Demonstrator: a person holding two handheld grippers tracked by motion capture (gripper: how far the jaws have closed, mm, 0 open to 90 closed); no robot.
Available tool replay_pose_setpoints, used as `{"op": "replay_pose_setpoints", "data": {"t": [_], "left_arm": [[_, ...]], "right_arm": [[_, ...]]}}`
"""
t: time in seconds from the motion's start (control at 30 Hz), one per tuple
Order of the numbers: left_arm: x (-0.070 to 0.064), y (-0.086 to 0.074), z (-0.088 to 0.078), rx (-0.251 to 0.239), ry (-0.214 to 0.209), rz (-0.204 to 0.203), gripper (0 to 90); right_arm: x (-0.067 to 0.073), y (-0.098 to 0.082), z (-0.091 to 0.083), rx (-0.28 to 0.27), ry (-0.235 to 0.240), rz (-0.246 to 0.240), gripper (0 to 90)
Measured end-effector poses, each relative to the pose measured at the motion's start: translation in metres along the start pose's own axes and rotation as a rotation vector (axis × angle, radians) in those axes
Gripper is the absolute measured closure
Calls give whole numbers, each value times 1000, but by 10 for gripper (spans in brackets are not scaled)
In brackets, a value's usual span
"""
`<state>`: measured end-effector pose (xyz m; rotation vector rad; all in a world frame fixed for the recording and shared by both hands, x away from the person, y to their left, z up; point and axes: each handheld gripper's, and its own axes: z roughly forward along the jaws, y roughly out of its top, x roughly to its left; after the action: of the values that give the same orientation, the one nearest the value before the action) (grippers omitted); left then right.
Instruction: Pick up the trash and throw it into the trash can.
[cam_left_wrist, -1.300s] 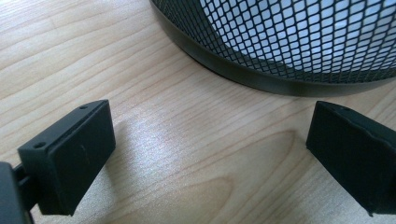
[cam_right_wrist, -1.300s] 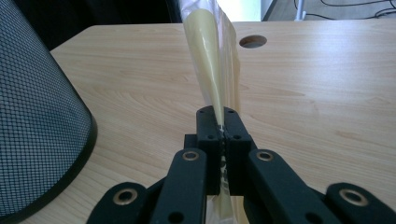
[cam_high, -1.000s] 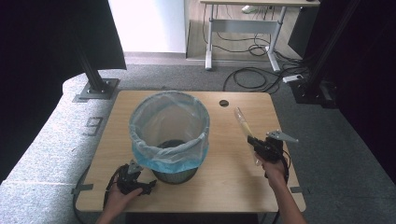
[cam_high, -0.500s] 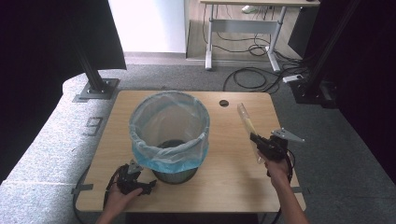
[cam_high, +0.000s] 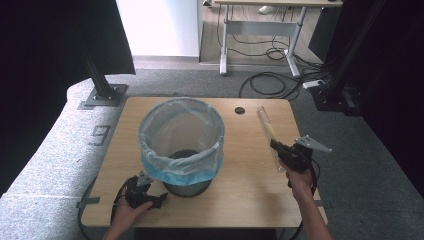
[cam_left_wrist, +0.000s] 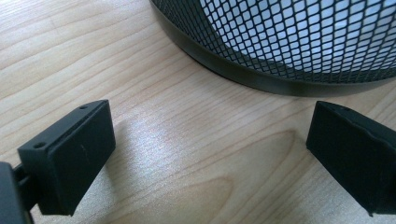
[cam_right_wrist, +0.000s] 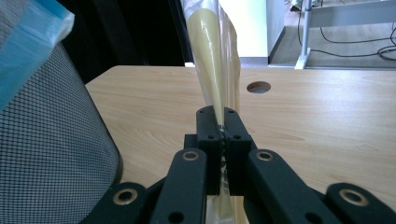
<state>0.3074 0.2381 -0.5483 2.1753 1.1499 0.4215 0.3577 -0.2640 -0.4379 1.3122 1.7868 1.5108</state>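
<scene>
One thing, a long clear wrapper (cam_high: 266, 131) with yellowish content, is clamped in the right gripper (cam_high: 276, 148) above the desk (cam_high: 250, 190), beside the lined mesh bin (cam_high: 181, 142). Dropping it inside seems left. The left gripper (cam_high: 159, 198) rests released near the bin's base.

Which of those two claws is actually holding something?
The right claw, on the table's right side. Its jaws are pinched shut on a long clear wrapper with something yellowish inside. The left claw rests open beside the mesh bin, with nothing between its jaws.

The lined mesh bin (cam_high: 181, 145) blocks the table's (cam_high: 250, 200) middle, leaving bare wood to its right and front.
</scene>
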Motion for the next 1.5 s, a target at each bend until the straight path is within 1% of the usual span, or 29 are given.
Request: {"op": "replay_pose_setpoints", "data": {"t": [0.2,0.47,0.63,0.8,1.1,1.2,1.27,1.4,1.47,1.5], "left_arm": [[0,0,0,0,-1,0,10],[0,0,0,3,-3,1,10],[0,0,0,0,-1,1,10],[0,0,0,2,-3,1,10],[0,0,0,0,-1,1,10],[0,0,0,2,-3,1,10],[0,0,0,2,-3,1,10],[0,0,0,0,-1,1,10],[0,0,0,3,-3,2,10],[0,0,0,3,-3,2,10]], "right_arm": [[4,8,-5,-28,8,-7,880],[10,13,-8,-43,20,-12,880],[15,19,-11,-66,37,-20,880],[20,22,-13,-71,50,-32,880],[27,30,-16,-93,73,-37,880],[28,33,-17,-104,79,-39,880],[31,36,-18,-123,81,-46,880],[38,41,-19,-146,103,-58,880],[39,43,-20,-149,110,-65,880],[42,45,-20,-155,122,-72,880]]}}
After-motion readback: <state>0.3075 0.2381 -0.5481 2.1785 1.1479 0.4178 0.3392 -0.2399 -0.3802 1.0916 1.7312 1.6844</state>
